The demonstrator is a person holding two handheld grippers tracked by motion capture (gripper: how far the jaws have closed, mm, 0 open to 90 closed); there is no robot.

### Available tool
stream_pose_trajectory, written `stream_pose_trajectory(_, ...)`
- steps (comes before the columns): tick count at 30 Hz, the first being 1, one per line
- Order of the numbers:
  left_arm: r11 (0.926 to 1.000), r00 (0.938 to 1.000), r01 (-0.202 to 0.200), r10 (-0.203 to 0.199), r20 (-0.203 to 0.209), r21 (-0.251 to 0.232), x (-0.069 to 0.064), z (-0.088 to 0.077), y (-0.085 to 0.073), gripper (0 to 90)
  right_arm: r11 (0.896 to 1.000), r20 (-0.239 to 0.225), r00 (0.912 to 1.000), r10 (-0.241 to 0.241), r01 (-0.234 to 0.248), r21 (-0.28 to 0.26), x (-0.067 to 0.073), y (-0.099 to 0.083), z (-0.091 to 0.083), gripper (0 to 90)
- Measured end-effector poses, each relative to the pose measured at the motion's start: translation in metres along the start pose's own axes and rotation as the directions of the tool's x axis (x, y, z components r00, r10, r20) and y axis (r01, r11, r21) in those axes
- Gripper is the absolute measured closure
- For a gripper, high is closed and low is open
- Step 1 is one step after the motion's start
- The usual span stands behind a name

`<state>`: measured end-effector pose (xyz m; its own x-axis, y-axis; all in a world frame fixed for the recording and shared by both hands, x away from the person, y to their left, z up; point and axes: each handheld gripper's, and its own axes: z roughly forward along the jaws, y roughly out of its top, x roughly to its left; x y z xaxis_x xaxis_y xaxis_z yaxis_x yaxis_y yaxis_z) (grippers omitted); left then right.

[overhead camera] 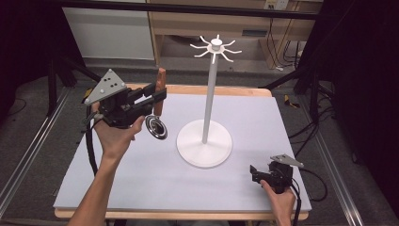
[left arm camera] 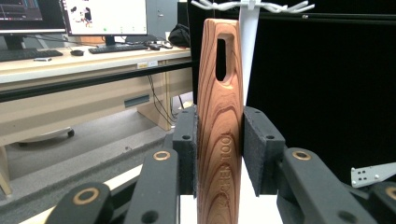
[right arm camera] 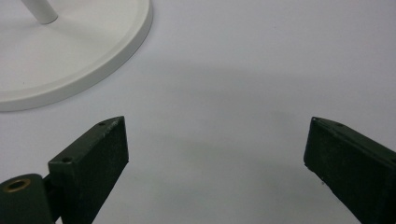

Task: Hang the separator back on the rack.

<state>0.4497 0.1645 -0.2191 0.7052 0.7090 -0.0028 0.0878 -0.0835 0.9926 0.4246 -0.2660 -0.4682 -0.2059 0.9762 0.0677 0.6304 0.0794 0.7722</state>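
Between left tool (left arm camera: 219, 154) jaws: wooden handle (left arm camera: 219, 116).

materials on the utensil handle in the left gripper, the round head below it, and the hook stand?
Handle: wood, smooth finish; reddish-brown grain bands, a slot near the top.
Round head: looks like polished metal; dark and mirror-shiny, though too small to be sure.
Hook stand: matte white, either painted metal or plastic; the look leaves it open.

Tall white metal hook stand (overhead camera: 205, 141) occupies table centre; pale grey tabletop (overhead camera: 150, 181) lies open at six o'clock.
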Motion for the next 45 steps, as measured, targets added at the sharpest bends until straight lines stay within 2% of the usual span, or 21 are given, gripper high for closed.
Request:
stream_pose_trajectory(13,0.9999,0.9999,-0.012,0.012,0.01,-0.012,-0.006,0.012,0.016,67.9,1.0,0.0,1.0,0.002,-0.002,-0.002,-0.001,0.0,0.0,6.9)
stream_pose_trajectory(14,0.9999,0.9999,0.008,-0.008,0.011,0.007,-0.008,0.014,0.017,67.9,1.0,-0.001,1.0,0.003,-0.003,0.0,0.0,0.0,0.0,6.9)
stream_pose_trajectory(15,0.9999,0.9999,0.008,-0.008,0.011,0.007,-0.008,0.014,0.017,67.9,1.0,-0.001,1.0,0.003,-0.003,0.0,0.0,0.0,0.0,6.9)
stream_pose_trajectory(16,0.9999,0.9998,-0.014,0.014,0.015,-0.002,-0.008,0.018,0.019,67.9,1.0,0.0,1.0,-0.001,0.001,0.001,0.0,0.0,0.0,6.9)
stream_pose_trajectory(27,0.9999,0.9992,-0.015,0.015,0.038,-0.005,-0.014,0.034,0.029,67.9,1.0,-0.001,0.9998,0.018,-0.018,-0.002,-0.002,0.0,0.0,6.9)
stream_pose_trajectory(45,0.9998,0.9989,-0.018,0.018,0.043,0.0,-0.019,0.053,0.038,67.9,1.0,-0.003,1.0,0.009,-0.009,-0.004,-0.003,0.001,0.0,6.9)
